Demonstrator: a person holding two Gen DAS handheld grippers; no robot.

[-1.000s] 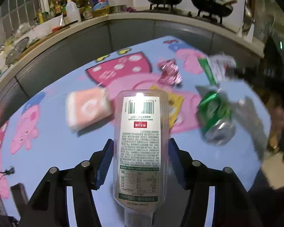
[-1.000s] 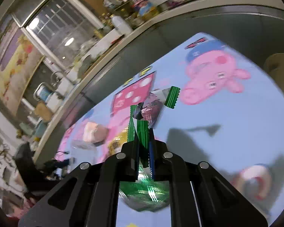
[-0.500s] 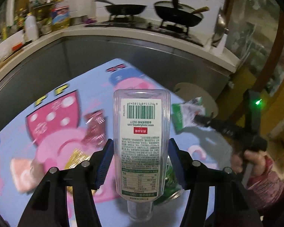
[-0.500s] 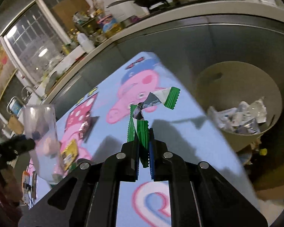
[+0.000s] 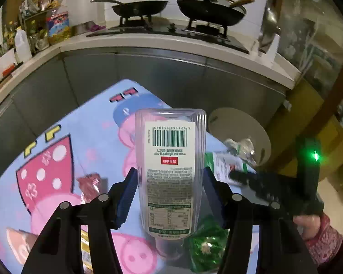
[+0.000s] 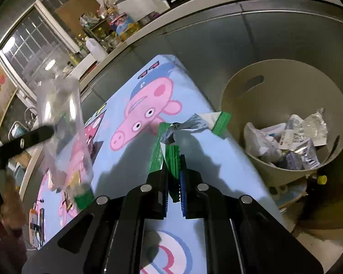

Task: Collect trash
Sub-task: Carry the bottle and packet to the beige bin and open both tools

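My left gripper (image 5: 169, 196) is shut on a clear plastic bottle (image 5: 170, 169) with a white label, held above the table. The bottle also shows blurred in the right wrist view (image 6: 64, 127). My right gripper (image 6: 173, 178) is shut on a green and silver wrapper (image 6: 171, 141), near the table's right edge. The wrapper also shows in the left wrist view (image 5: 224, 164). A beige trash bin (image 6: 283, 86) stands on the floor beside the table, holding several crumpled wrappers. The bin also shows in the left wrist view (image 5: 240, 123).
The table has a blue cartoon-pig cloth (image 6: 137, 114). A green can (image 5: 205, 251), a red wrapper (image 5: 91, 185) and a yellow packet (image 5: 85, 248) lie on it. A grey kitchen counter (image 5: 171, 52) with two pans runs behind.
Both grippers have swung right toward the bin with their loads. The bin has come into full view of the right wrist, and the wrapper is now near the table's edge.
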